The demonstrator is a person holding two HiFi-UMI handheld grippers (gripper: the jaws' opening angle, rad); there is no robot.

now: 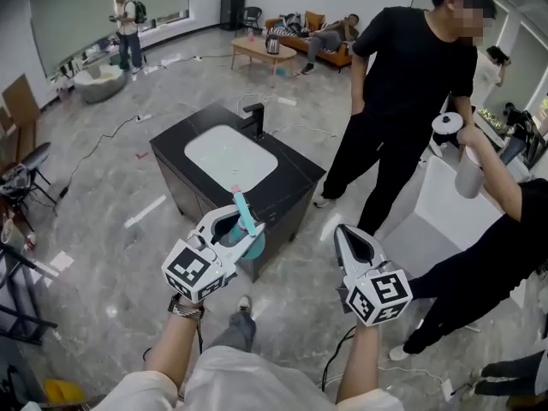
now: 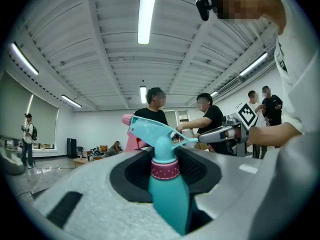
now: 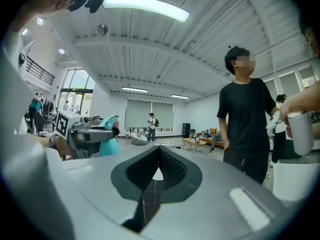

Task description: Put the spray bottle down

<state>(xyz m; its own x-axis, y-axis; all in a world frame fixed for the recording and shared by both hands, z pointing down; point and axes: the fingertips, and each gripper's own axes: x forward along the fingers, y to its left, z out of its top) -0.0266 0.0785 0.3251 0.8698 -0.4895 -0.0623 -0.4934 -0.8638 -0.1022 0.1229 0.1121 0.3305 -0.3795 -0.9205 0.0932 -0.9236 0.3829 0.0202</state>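
Spray bottle (image 2: 167,196): teal, with a pink dotted collar (image 2: 165,169) under the spray head. It is held in the air, not set down.
Bottle's pose: upright in the left gripper view, with the spray head above the claw and the body running down between the jaws.
Left claw (image 1: 229,228): closed on the spray bottle, with the dark pads pressing on either side of it just below the collar.
Right claw (image 1: 348,236): jaws brought together at the tips with nothing between them — in its own view only a small sliver of floor shows through the pads.
Claws to each other: side by side and apart, both reaching forward in the head view, each with its marker cube nearest the person's wrist.
Tabletop (image 1: 295,174): black, on a dark cabinet standing on the floor ahead of the claws.
Basin (image 1: 229,154): white, sunk into the middle of the tabletop.
Tap (image 1: 254,118): black, at the far edge of the basin.
Bottle against the tabletop: in the head view it overlaps the cabinet's near corner, and whether it is over the top or short of it I cannot tell.
Person in black (image 1: 411,84): stands to the right of the cabinet.
Second person (image 1: 505,229): at the far right edge, holding a white container (image 1: 469,175).
Floor (image 1: 111,204): grey and marbled, with cables trailing across it.
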